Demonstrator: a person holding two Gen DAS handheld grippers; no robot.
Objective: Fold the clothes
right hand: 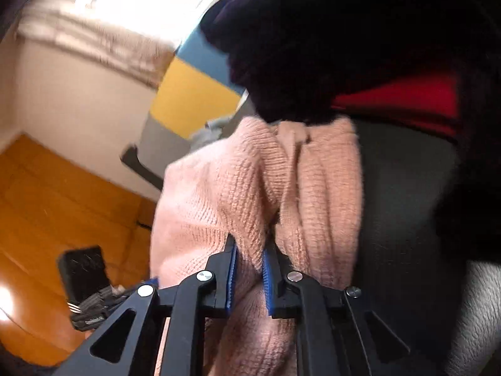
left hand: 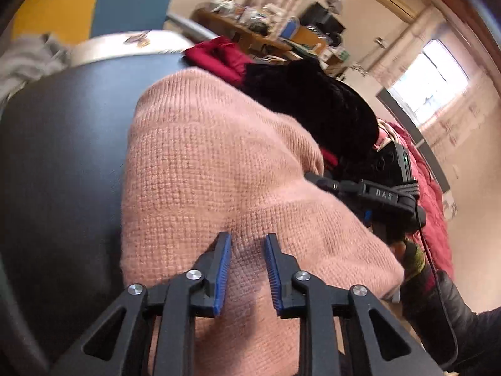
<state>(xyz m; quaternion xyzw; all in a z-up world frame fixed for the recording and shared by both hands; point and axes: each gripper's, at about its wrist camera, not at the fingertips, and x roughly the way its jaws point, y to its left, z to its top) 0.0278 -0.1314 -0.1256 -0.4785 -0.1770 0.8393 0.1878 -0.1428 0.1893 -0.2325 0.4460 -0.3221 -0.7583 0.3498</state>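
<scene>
Black seat (left hand: 62,144) carries the clothes; wood floor (right hand: 47,203) below, beige walls, bright window (left hand: 435,75), cluttered desk (left hand: 266,31) at back. Both views motion-blurred.

Pink sweater (left hand: 203,163): knit, lies bunched on seat, fills centre of left wrist view. Far edge tucked against black garment (left hand: 313,100); red garment (left hand: 225,56) beyond that. Grey cloth (left hand: 25,56) at seat's far left edge, apart from sweater.

L gripper (left hand: 247,244): 2 blue pads (left hand: 224,269) parted by a narrow gap, sweater knit visible between them. Pads lie against the fabric, but cannot tell if they pinch it or only rest on it.

R gripper (right hand: 250,250): pads (right hand: 231,272) closed nearly together on a raised fold of sweater (right hand: 250,188); fabric gathers into pleats running away from the tips toward black garment (right hand: 344,31). Red strip (right hand: 407,100) shows under the black one.

R gripper also seen in left wrist view (left hand: 325,183), at sweater's right edge, body marked "DAS", cable (left hand: 438,282) trailing down. Dark sleeve at lower right of that view.
</scene>
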